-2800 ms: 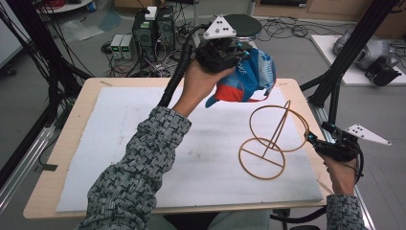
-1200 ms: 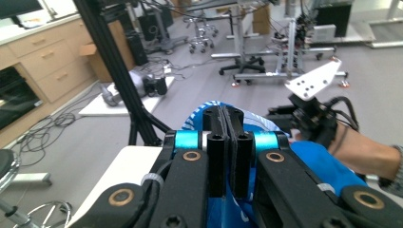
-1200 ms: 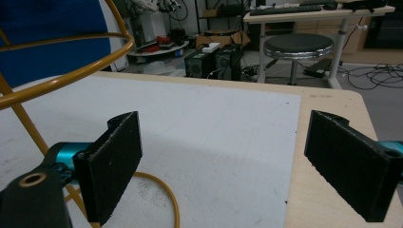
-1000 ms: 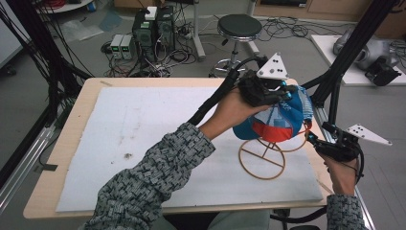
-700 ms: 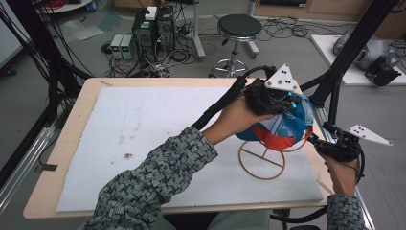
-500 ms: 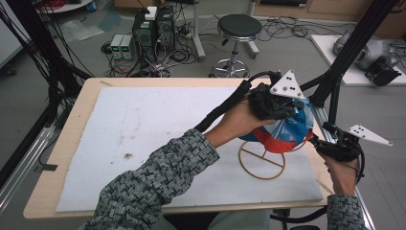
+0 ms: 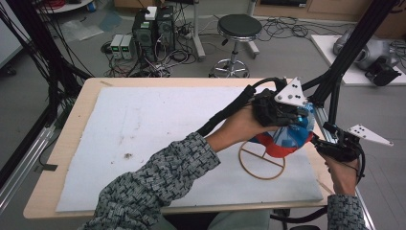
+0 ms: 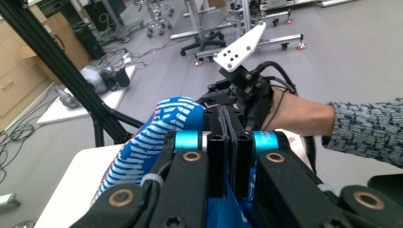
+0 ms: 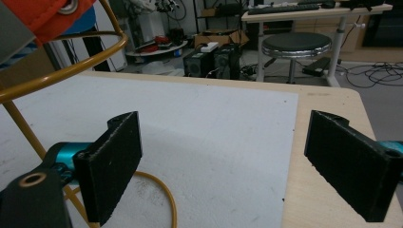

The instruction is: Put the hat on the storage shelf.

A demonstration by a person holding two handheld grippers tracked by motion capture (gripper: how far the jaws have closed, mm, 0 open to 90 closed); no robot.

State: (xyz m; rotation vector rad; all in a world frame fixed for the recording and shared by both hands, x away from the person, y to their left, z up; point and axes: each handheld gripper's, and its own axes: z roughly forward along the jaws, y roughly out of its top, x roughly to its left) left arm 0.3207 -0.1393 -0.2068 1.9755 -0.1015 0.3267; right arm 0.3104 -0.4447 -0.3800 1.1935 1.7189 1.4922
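Over the wire stand (image 7: 262, 162) at the table's right edge, I am lowering the cap (image 7: 287, 139) pinched tight in my left claw (image 8: 227, 156), seemingly onto its top ring, with my wide-open right claw (image 9: 223, 166) waiting just beside.

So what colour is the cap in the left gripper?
Blue with white stripes and red cap, clearest in left gripper view.
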